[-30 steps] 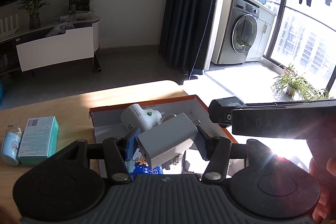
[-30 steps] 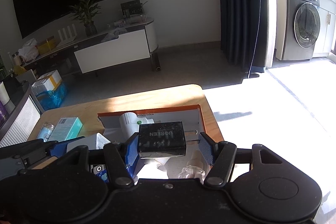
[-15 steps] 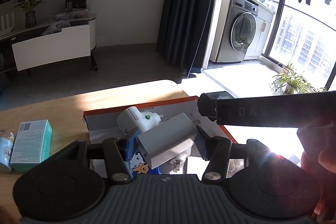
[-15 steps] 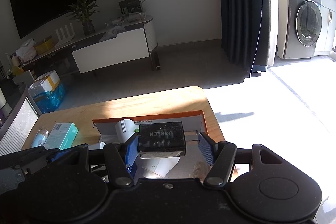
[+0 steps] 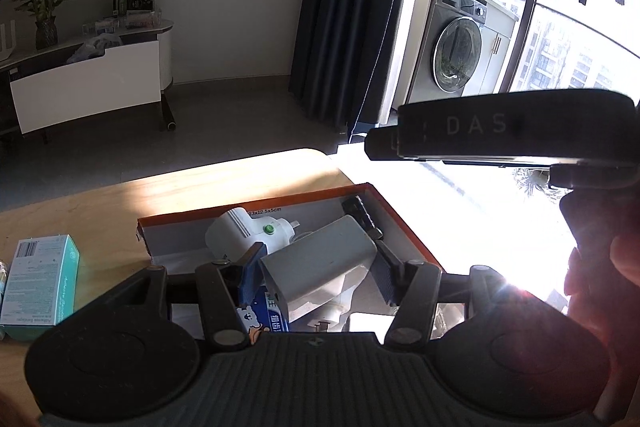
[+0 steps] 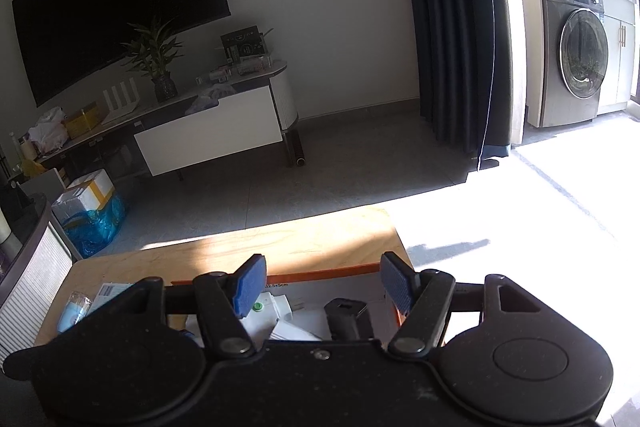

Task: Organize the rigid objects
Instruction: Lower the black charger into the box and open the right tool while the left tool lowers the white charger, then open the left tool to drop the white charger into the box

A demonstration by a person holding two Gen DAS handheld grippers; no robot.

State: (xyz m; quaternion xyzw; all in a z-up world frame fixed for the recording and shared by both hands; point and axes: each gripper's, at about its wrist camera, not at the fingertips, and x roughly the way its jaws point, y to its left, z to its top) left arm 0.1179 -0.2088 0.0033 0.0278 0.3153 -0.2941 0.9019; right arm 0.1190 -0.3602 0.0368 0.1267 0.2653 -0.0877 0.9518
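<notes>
The left gripper fingers clamp a smooth grey boxy charger above the orange-rimmed cardboard box at the wooden tabletop's far right corner. The right gripper fingers stand apart, empty, above a matte black adapter lying inside.

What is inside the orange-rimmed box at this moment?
Inside the orange-rimmed box: a white plug adapter with green button, a black charger, a blue cartoon packet. The left gripper and its grey adapter cover the rest.
</notes>
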